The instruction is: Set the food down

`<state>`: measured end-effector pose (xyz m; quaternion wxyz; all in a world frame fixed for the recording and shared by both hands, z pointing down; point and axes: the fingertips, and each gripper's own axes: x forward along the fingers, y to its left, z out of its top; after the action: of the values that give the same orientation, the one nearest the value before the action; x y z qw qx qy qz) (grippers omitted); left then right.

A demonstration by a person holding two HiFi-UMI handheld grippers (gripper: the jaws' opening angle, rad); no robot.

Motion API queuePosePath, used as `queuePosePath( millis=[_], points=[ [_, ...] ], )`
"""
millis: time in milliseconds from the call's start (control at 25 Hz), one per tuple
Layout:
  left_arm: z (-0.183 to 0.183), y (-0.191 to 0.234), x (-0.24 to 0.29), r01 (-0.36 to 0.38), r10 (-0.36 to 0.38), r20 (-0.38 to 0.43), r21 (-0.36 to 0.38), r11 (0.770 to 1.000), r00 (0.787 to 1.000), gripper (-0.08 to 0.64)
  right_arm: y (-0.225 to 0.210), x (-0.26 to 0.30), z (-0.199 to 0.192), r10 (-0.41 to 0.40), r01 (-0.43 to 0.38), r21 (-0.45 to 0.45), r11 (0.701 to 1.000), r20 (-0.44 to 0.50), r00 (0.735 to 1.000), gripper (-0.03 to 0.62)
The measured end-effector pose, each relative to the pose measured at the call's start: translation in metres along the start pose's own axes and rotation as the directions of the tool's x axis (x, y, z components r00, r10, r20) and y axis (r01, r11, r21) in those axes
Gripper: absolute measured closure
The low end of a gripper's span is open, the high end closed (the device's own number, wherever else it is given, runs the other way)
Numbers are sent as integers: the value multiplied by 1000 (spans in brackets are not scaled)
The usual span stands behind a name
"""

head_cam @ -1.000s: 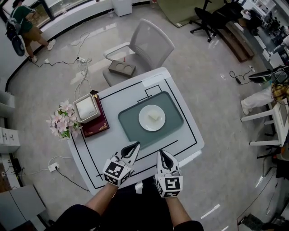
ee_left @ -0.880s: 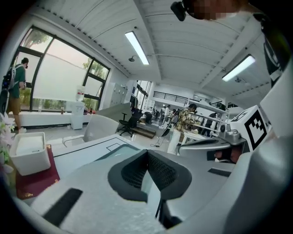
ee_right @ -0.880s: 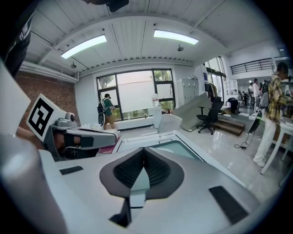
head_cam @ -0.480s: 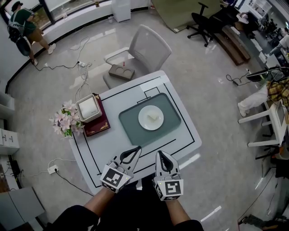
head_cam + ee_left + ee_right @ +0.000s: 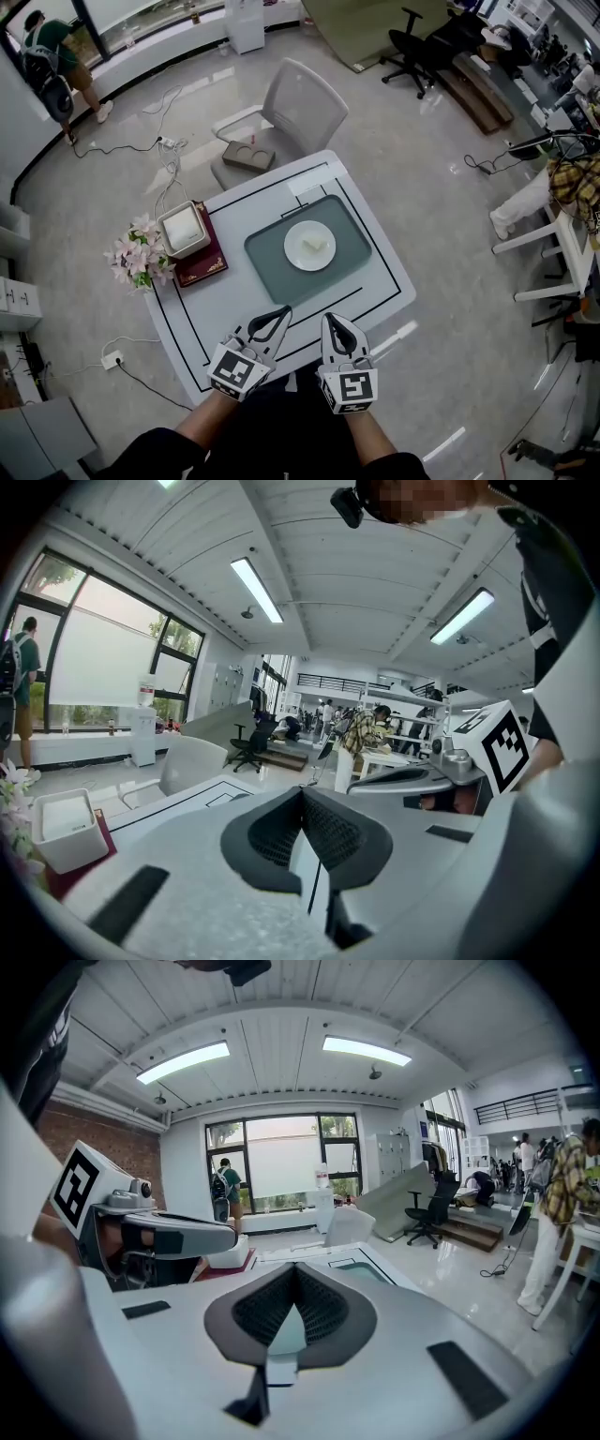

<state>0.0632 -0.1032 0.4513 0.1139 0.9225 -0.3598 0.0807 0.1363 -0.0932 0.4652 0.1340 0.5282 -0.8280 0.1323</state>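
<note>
- The food (image 5: 318, 244) is a small pale piece at the centre of a white plate (image 5: 298, 255), near the middle of the surface (image 5: 234, 300).
- The plate rests on a grey-green tray (image 5: 272, 258) that is turned slightly against the black lines marked on the surface.
- The left claw (image 5: 281, 312) and right claw (image 5: 331, 322) hover side by side at 6 o'clock of the tray, over the near edge of the surface and well apart from the plate.
- Both forearms enter from the 6 o'clock edge of the head view. The right claw points toward 12 o'clock and the left leans toward 1 o'clock. Each is held close to level, dipping a little.
- The jaws of each claw are together at the tips, with nothing between them.
- At 9 o'clock of the tray a white box (image 5: 183, 229) sits on a dark red booklet (image 5: 202, 265), with pink flowers (image 5: 137, 259) just beside it. A grey chair (image 5: 298, 101) stands at 12 o'clock.
- Only the head view shows the food on its plate.
- The left gripper view shows the right claw's marker cube (image 5: 494, 744) at 3 o'clock, and the white box at 8 o'clock.
- The right gripper view shows the left claw at 9 o'clock and a person (image 5: 224, 1191) standing before a large window (image 5: 281, 1168) at 12 o'clock.
</note>
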Motion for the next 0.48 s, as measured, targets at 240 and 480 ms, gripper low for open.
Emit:
queuePosePath(
  millis=[240,480],
  points=[
    [0,-4,3,10,-10,-11,-7,1000,1000,555,-3,-4,3,-6,6,-4,1000,5,1000,584],
    [1,-6,6,10,-10,-11,-16,1000,1000,554,-5,-7,-1,-10,10,-8,1000,-1,1000,584]
  ],
)
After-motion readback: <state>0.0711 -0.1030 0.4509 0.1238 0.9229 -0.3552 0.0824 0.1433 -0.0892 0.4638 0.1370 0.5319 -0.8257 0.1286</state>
